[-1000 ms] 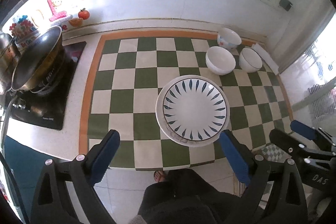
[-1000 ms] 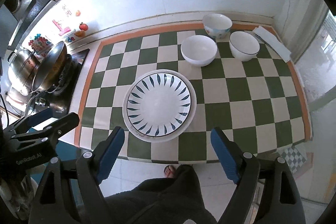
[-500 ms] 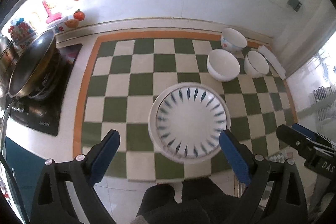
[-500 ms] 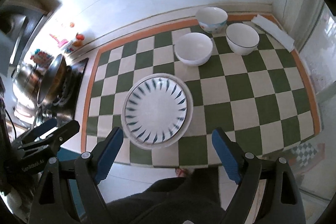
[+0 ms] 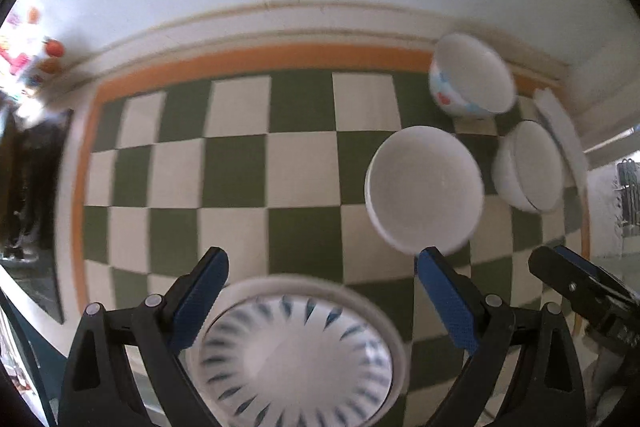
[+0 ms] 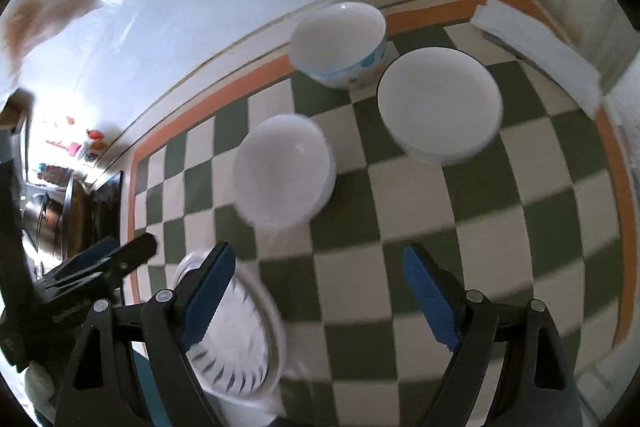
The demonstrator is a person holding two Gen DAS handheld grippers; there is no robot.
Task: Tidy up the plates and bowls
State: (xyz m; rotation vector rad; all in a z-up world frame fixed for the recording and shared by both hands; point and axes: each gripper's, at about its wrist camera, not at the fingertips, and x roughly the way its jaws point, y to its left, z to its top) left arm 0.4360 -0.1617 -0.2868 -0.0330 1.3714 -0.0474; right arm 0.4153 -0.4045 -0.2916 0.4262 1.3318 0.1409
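Left wrist view: left tongs point(image 5: 320, 281) are spread wide, nothing between the blue pads, hovering over the green-and-cream checkered mat point(image 5: 240, 171) on the worktop. Round white plate w/ blue leaf-stroke rim point(image 5: 296, 351) sits at 6 o'clock, right below the tongs, and seems to rest on a larger plain white plate, though blur makes that hard to confirm. Plain white ceramic bowl point(image 5: 424, 191) is at 2 o'clock, its near rim just beside the right pad. Small white bowl point(image 5: 528, 167) is at 3 o'clock from it, and the white bowl w/ blue-and-red floral print point(image 5: 472, 81) is at 1 o'clock near the wall.

Right wrist view: right tongs point(image 6: 320, 291) are also released and empty. Same plain bowl point(image 6: 284, 173) is at 11 o'clock, small bowl point(image 6: 440, 107) at 1 o'clock, floral bowl point(image 6: 340, 43) at 12, close to both. Patterned plate point(image 6: 244, 339) is at 8 o'clock, partly under the left pad. Left tongs show at 9 o'clock.

Step, imo: approach phase, reaching toward the bowls; none nested yet, all three standing apart. Next move prob needs one pair of tongs to straddle a bowl rim, one pad inside and one outside, then clamp firmly since glazed ceramic is slick. Lift straight up, then lower into another bowl w/o knocking the neighbours.
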